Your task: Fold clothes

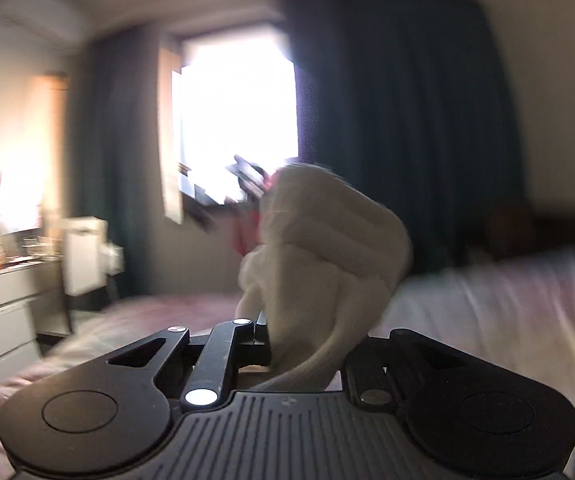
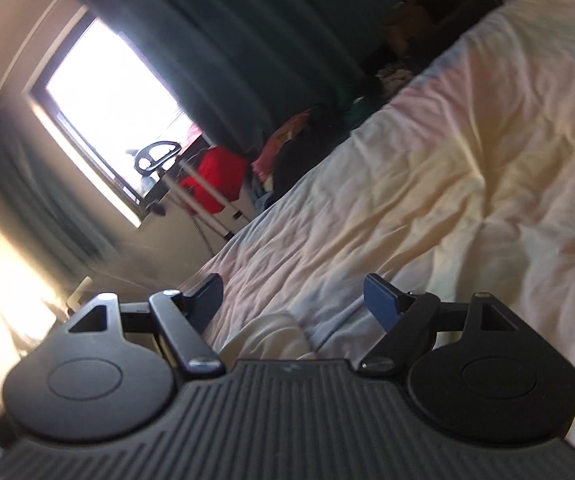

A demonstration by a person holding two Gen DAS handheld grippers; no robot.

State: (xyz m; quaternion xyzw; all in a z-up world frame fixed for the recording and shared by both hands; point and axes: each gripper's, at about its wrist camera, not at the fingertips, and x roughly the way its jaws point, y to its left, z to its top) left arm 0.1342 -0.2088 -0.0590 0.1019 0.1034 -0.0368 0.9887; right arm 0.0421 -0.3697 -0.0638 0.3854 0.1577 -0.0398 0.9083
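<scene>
In the left wrist view my left gripper is shut on a white sock-like garment, which stands bunched above the fingers and hides the fingertips; a strip of it trails down toward the gripper body. It is held above the bed. In the right wrist view my right gripper is open and empty, its blue-padded fingers spread wide over the pale rumpled bed sheet. A fold of white cloth lies on the sheet just below the fingers.
A bright window with dark curtains is ahead. A white drawer unit stands at the left. A red garment on a rack and a pile of clothes sit beside the bed.
</scene>
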